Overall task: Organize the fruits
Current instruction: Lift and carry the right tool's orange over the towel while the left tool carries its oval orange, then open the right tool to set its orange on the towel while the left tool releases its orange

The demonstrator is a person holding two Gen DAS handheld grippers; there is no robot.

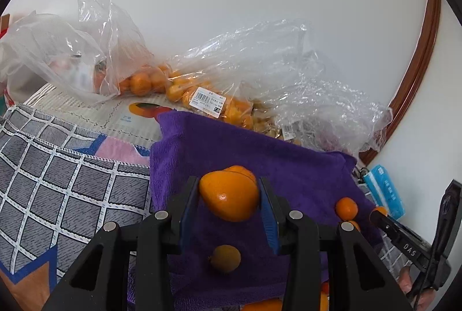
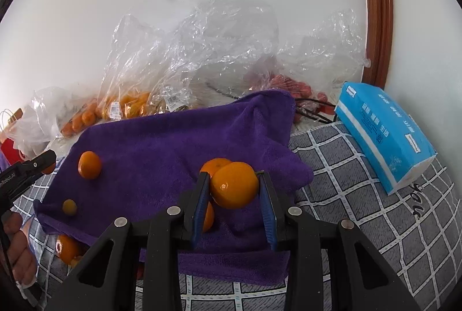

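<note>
My left gripper (image 1: 229, 189) is shut on an orange (image 1: 229, 194) above the purple towel (image 1: 288, 166). A small dull fruit (image 1: 225, 258) and a small orange (image 1: 346, 208) lie on the towel. My right gripper (image 2: 234, 186) is shut on another orange (image 2: 234, 185) over the purple towel (image 2: 173, 137). Behind and below it sit two more oranges (image 2: 215, 165), (image 2: 208, 217). A small orange (image 2: 89, 164) and a small dull fruit (image 2: 69, 207) lie on the towel's left. The left gripper's tip (image 2: 43, 160) shows at the left edge.
Clear plastic bags of oranges (image 1: 179, 85) and other fruit (image 2: 288, 85) lie against the white wall behind the towel. A blue tissue pack (image 2: 384, 131) lies at the right on the checked cloth (image 2: 346, 209). An orange (image 2: 68, 249) lies off the towel's near left edge.
</note>
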